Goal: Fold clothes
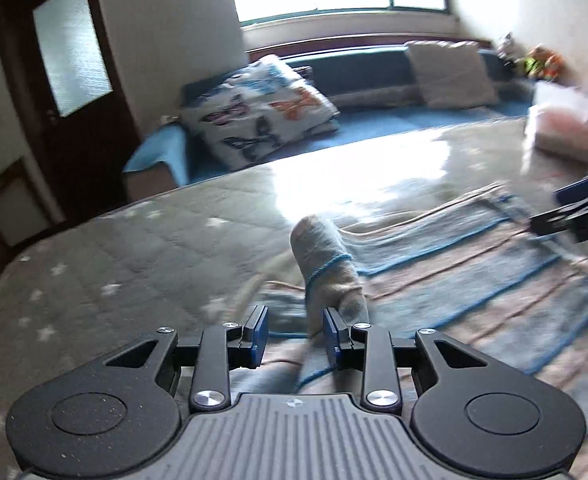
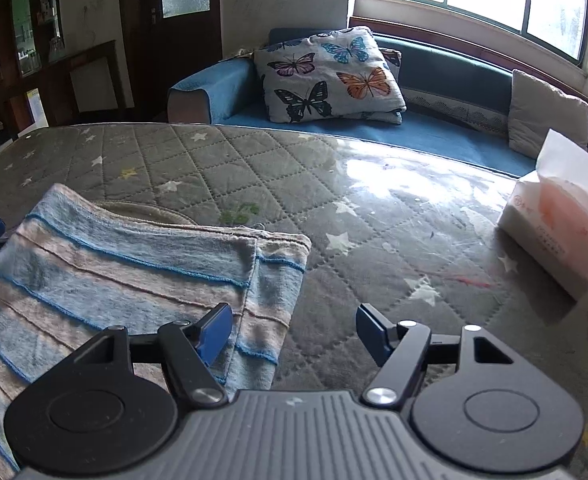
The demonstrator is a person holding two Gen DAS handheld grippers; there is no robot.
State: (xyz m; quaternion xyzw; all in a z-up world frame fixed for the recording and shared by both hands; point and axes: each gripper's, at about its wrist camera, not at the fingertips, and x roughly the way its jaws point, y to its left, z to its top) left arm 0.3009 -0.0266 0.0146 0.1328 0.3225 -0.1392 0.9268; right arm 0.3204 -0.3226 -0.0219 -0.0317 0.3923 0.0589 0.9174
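Note:
A blue and beige striped garment point(image 2: 134, 264) lies folded on the grey quilted table point(image 2: 254, 168). In the left wrist view it spreads to the right point(image 1: 473, 272), and a sleeve point(image 1: 325, 264) stands up between the blue pads of my left gripper point(image 1: 295, 334). The jaws are partly apart with the sleeve cloth between them, touching the right pad; the view is blurred. My right gripper point(image 2: 294, 334) is open and empty over the garment's right edge, its left pad above the cloth. It also shows at the right edge of the left wrist view point(image 1: 581, 204).
A tissue pack point(image 2: 561, 224) stands at the table's right side. Behind the table is a blue sofa point(image 2: 433, 132) with a butterfly quilt point(image 2: 325, 76) and a beige cushion point(image 2: 545, 112). A dark door point(image 1: 58, 64) is at the back left.

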